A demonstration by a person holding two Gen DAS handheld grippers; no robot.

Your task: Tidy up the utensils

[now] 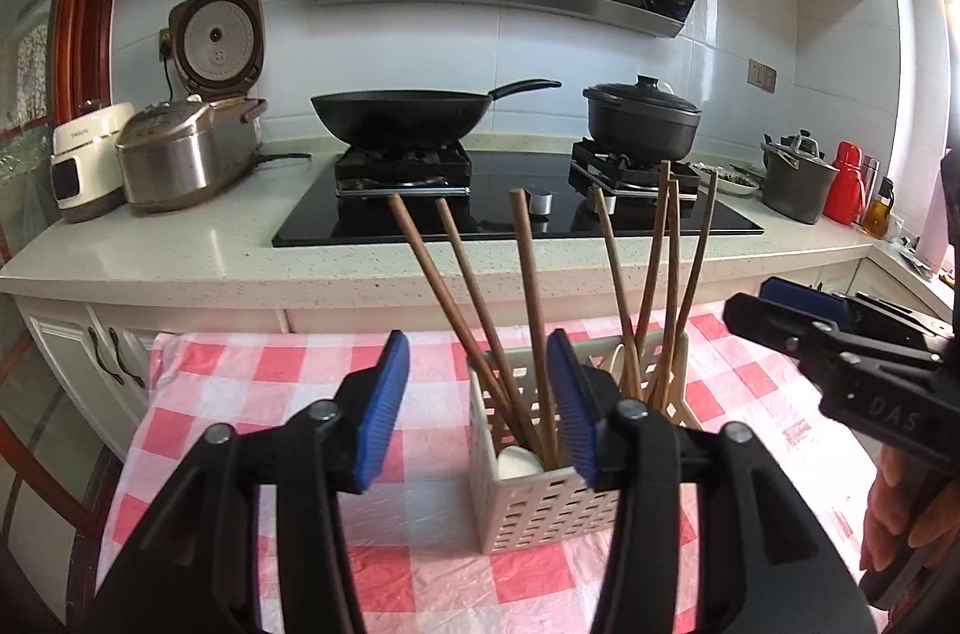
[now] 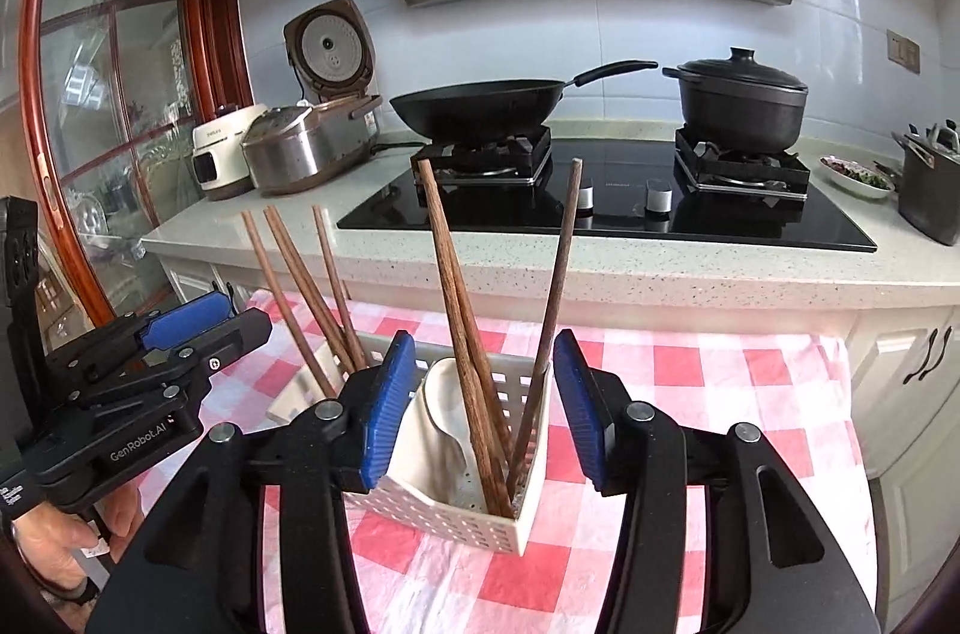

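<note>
A white slotted caddy (image 1: 543, 499) stands on a desk (image 1: 252, 382) covered with a red-and-white checked cloth, in front of a kitchen counter.

Left wrist view: the left hand-held gripper (image 1: 480, 415) is released, its blue pads (image 1: 381, 412) apart with nothing pressed between them. The caddy sits just beyond, toward the right pad, whose tip overlaps the caddy's near compartment. Three chopsticks (image 1: 531, 310) lean out of that compartment beside a white spoon (image 1: 519, 463); more chopsticks (image 1: 669, 286) fan out of the far compartment. The right hand-held gripper (image 1: 798, 316) comes in from the right edge, near the far end of the caddy, with fingers (image 1: 894, 508) of a hand below it.

Right wrist view: the right hand-held gripper (image 2: 483, 409) is also released, pads well apart. The caddy's near corner (image 2: 522, 508) lies between and below them, holding a spoon (image 2: 441, 418) and three chopsticks (image 2: 462, 328); whether the left pad touches the rim cannot be told. The left hand-held gripper (image 2: 198, 328) sits to the left, beside the other chopsticks (image 2: 300, 286).

On the counter behind are a wok (image 1: 399, 115) and a lidded pot (image 1: 642, 118).
</note>
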